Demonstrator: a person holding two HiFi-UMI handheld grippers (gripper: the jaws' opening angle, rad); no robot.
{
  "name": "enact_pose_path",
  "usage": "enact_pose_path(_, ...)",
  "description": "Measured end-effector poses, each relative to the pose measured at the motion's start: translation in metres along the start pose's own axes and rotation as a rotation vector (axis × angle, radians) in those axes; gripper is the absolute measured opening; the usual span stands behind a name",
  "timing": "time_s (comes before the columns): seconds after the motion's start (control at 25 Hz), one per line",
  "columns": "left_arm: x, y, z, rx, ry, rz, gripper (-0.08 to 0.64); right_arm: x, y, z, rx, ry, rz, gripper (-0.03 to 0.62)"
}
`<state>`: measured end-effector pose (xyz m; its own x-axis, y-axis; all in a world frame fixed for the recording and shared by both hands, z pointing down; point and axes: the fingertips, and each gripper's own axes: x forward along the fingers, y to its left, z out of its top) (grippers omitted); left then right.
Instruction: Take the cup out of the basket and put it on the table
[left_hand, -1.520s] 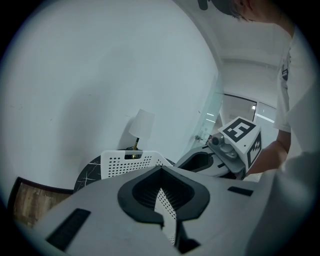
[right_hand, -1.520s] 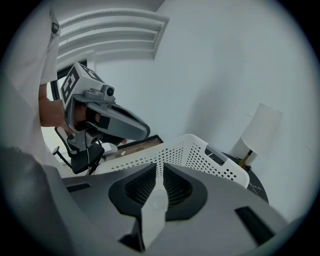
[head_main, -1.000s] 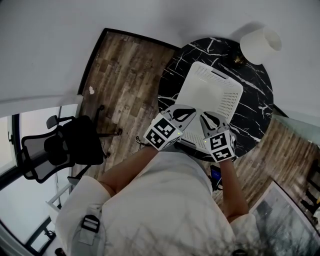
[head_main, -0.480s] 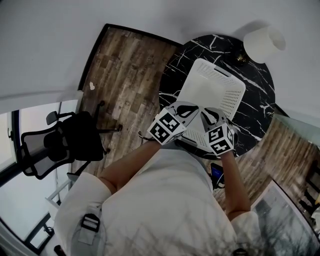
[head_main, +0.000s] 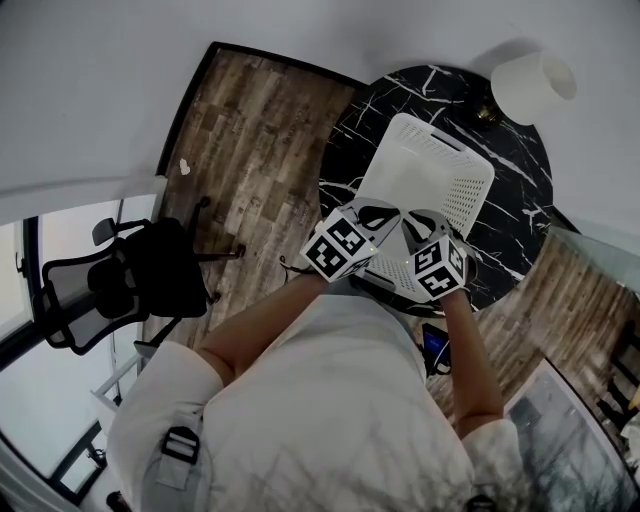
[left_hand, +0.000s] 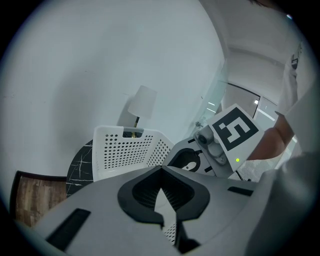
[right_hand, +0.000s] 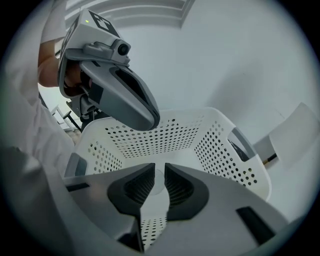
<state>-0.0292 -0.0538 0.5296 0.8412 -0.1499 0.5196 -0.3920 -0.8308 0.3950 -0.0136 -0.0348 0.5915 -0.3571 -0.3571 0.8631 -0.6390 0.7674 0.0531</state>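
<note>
A white perforated basket (head_main: 430, 165) stands on the round black marble table (head_main: 380, 110). Both grippers hover side by side over its near end. The left gripper (head_main: 378, 213) has its jaws closed together, tips touching, and holds nothing. Its own view (left_hand: 161, 172) looks across the basket's (left_hand: 125, 150) rim. The right gripper (head_main: 420, 224) points down into the basket (right_hand: 220, 145) with a narrow gap between its pads. In the right gripper view (right_hand: 159, 170), a pale round shape (right_hand: 157, 181) lies on the basket floor beyond that gap; it may be the cup. The cup is hidden in the head view.
A white-shaded lamp (head_main: 533, 85) stands at the table's far edge, behind the basket. A black office chair (head_main: 130, 285) stands on the wooden floor (head_main: 250, 130) to the left. White wall runs behind the table.
Both grippers have moved a little forward over the basket's near end and drawn closer together. The basket has not moved.
</note>
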Motion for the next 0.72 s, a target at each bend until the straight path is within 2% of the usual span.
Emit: enact_pose_path(0.72,0.017,-0.001,-0.003,0.006,0.059,-0.006,0.006,0.031,-0.005,-0.022,-0.062,0.103,0.04,0.057)
